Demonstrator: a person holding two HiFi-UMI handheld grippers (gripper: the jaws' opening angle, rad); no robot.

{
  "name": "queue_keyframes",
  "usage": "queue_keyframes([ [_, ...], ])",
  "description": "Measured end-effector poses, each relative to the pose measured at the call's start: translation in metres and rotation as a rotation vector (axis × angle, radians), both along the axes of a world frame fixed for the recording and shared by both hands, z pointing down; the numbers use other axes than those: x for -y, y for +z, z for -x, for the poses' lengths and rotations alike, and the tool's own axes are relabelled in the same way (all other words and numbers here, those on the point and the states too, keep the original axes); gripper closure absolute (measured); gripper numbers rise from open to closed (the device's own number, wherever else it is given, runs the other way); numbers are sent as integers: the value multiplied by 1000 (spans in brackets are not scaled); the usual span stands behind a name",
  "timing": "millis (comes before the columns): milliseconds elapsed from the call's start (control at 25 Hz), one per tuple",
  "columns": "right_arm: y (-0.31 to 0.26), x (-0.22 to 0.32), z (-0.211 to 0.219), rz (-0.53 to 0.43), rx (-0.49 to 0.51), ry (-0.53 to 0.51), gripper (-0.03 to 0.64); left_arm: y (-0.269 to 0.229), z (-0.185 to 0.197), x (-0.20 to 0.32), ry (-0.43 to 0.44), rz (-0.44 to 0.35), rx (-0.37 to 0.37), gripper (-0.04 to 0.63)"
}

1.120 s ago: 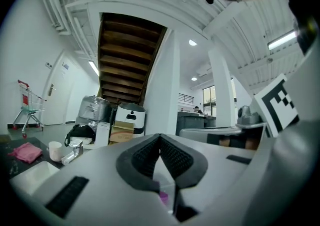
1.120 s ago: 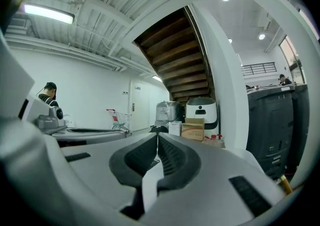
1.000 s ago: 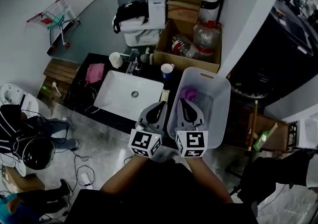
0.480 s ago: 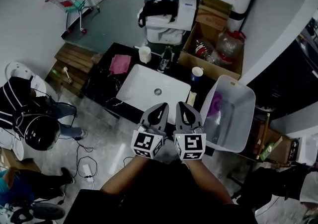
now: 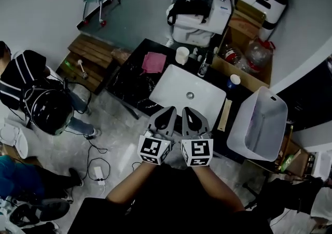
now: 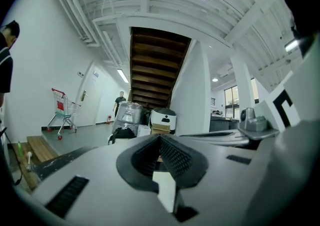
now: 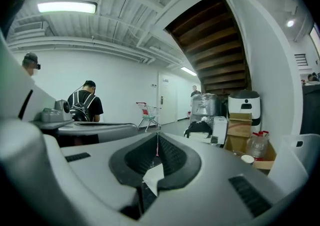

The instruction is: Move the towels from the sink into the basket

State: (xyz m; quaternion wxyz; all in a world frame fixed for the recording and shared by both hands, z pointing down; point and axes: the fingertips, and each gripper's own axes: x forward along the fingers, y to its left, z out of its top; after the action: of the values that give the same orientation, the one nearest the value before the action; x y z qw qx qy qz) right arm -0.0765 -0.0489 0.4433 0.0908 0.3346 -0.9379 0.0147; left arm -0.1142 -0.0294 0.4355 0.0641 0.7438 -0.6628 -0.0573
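Left gripper [image 5: 169,112], right gripper [image 5: 188,113] hovering side by side over sink [image 5: 176,90] front edge, both jaws pressed together, carrying nothing. Pink towel [image 5: 154,62] lying on counter [image 5: 129,80] left of sink; basket [image 5: 272,99] sitting right. Risk: reaching with jaws closed, shoving towel off counter.

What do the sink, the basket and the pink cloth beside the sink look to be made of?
The sink is white, smooth and glossy, probably glazed ceramic, with a small metal-looking drain. The basket looks like pale, semi-translucent plastic, with thin moulded walls and rounded corners. The pink cloth is matte, soft fabric lying flat, likely towelling, but the weave is too small to tell.
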Motion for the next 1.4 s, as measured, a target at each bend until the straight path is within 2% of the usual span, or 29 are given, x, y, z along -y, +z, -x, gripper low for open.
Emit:
queue_keyframes([
  [360, 15, -43, 91, 37, 4, -65, 597, 17, 89, -45, -61, 26, 16, 583],
  [560, 18, -49, 119, 33, -5, -103, 597, 25, 120, -55, -116, 35, 0, 583],
  [760, 32, -42, 136, 46, -25, -120, 597, 34, 144, -61, -173, 43, -51, 583],
  [1040, 48, -5, 168, 68, -30, -133, 597, 49, 178, -41, -215, 68, -33, 583],
  [1400, 56, 59, 201, 122, -28, -131, 597, 52, 206, 30, -194, 86, -22, 583],
])
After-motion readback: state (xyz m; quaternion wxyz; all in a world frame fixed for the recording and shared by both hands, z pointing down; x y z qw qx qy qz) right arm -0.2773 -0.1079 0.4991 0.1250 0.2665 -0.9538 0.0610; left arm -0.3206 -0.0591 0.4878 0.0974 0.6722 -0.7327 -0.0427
